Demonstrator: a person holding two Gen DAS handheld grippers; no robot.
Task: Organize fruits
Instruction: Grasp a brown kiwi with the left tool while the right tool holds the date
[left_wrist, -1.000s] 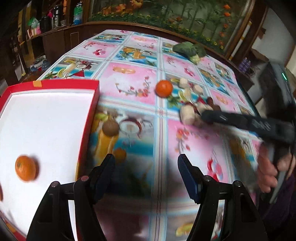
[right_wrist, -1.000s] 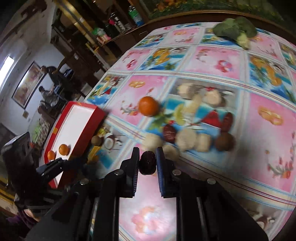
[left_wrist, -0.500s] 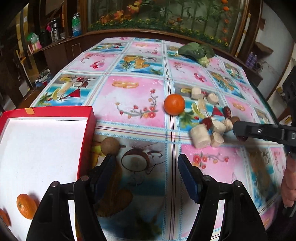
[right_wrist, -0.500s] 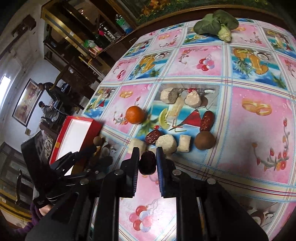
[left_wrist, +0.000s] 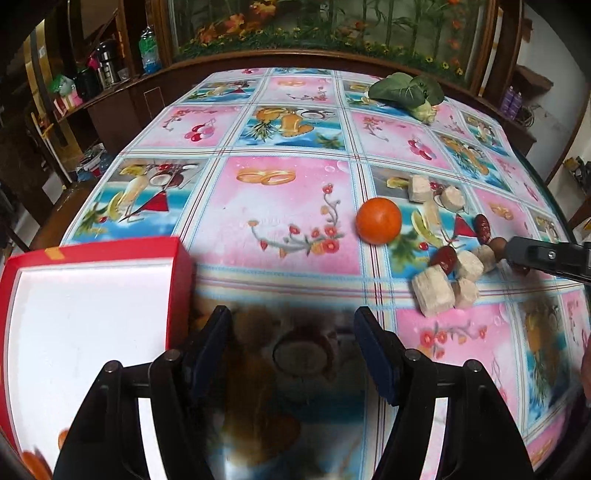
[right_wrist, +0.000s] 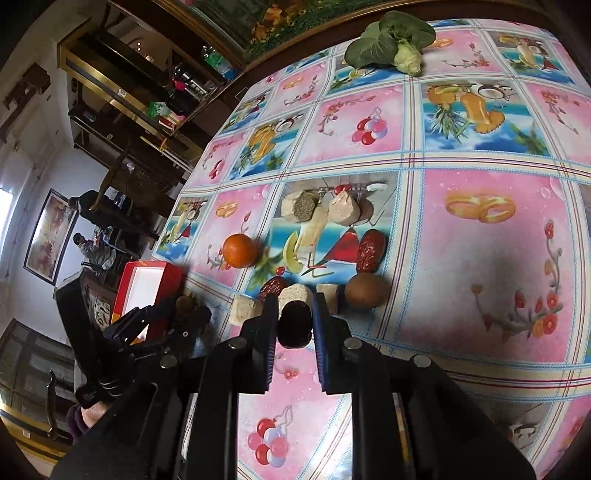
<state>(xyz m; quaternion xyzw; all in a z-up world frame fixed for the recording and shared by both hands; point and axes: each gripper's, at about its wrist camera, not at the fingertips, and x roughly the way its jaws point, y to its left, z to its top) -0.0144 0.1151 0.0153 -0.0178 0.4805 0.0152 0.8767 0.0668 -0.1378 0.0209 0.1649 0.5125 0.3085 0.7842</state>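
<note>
at far left a red tray (left_wrist: 177, 280) with a white floor sits on the desk (left_wrist: 280, 206), which is covered by a fruit-print oilcloth; orange fruit shows only as slivers at the tray's lower-left edge in the left wrist view. just right of the tray's wall, the left claw (left_wrist: 291, 347) hangs wide open over the cloth with nothing between its pads; a small brown round fruit (right_wrist: 183, 303) seen at its tip in the right wrist view is blurred beneath it, and whether it lies inside the gap cannot be told. further right a loose orange (left_wrist: 378, 220) rests alone on the cloth, apart from the main cluster. next comes that cluster: pale cut chunks (left_wrist: 433, 295), a red date (left_wrist: 445, 258) touching them, a second date (right_wrist: 370, 250) behind, and a brown round fruit (right_wrist: 365, 290) at the cluster's right end. the right claw (right_wrist: 294, 325) is closed on a dark date (right_wrist: 294, 323), held just in front of the chunks. at the far edge of the desk a leafy green vegetable (left_wrist: 406, 92) lies well apart from everything. judged step: sorting is under way, with one date gripped for transfer and most pieces not yet collected. the next move likely calls for carrying the gripped date leftward across to the tray and clearing its raised wall before release, while the left claw needs lowering and centring over the small brown fruit before closing, since a round fruit may roll.
</note>
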